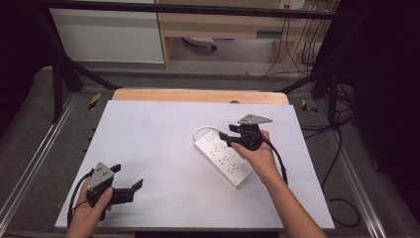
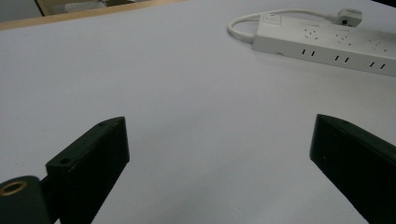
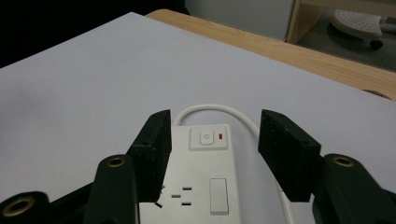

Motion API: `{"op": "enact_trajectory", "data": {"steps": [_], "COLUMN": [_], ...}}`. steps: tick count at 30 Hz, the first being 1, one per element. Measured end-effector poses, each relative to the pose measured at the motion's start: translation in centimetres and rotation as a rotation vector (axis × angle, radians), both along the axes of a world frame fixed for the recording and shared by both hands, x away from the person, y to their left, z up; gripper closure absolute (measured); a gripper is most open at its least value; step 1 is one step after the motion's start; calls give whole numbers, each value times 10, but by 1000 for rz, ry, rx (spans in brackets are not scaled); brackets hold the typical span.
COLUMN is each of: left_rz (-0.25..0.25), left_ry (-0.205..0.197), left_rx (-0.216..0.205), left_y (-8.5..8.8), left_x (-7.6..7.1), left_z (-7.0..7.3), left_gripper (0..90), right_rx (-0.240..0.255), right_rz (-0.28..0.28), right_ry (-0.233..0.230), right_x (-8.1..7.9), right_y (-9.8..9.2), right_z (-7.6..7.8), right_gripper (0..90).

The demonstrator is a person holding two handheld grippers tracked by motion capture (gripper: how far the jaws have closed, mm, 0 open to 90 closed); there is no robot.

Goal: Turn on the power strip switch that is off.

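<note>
A white power strip (image 1: 225,158) lies slantwise on the white tabletop (image 1: 158,144), right of centre, with its white cord (image 1: 200,130) looped at the far end. My right gripper (image 1: 229,136) hovers over that end, held from above by a hand. In the right gripper view its jaws (image 3: 212,135) stand apart on either side of the strip (image 3: 201,186), framing the power button (image 3: 206,137) and a red indicator (image 3: 221,136); the pads do not press on anything. My left gripper (image 1: 130,176) rests near the front left, open, nothing between its jaws (image 2: 219,149). It faces the strip (image 2: 327,44) from afar.
A wooden table edge (image 1: 198,95) runs along the far side of the white sheet. Black frame bars (image 1: 64,74) and cables (image 1: 341,148) surround the table. The strip's plug (image 2: 349,16) lies beside its far end.
</note>
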State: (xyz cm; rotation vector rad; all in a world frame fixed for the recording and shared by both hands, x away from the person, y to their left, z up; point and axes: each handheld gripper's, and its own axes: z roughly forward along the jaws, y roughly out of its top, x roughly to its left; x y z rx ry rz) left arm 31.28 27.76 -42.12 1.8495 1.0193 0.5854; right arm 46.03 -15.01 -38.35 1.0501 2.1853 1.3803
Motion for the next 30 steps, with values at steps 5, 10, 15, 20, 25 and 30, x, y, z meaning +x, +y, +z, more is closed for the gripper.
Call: {"op": "enact_trajectory", "data": {"steps": [5,10,15,20,25,30], "left_rz": [-1,-1,-2,-1,4,4], "left_ry": [1,2,3,4,6,8], "left_rx": [-5,-2,-1,-1,-1,-1], "left_y": [-1,0,-1,-1,0,0], "left_x": [0,0,0,0,0,1], "left_z": [0,0,-1,-1,-1,-1], "left_gripper": [47,47,47,47,47,47], "right_rx": [10,9,7,25,39,59], "right_rz": [-1,-9,-39,-58,-84,-116], "right_ry": [4,1,-7,-24,-57,-109], "right_x": [-1,-3,-6,-12,-18,-25], "right_y": [-2,-5,-10,-17,-23,-31], "right_z": [2,6,12,20,28,34], "right_gripper": [383,272,141,70,57,51]}}
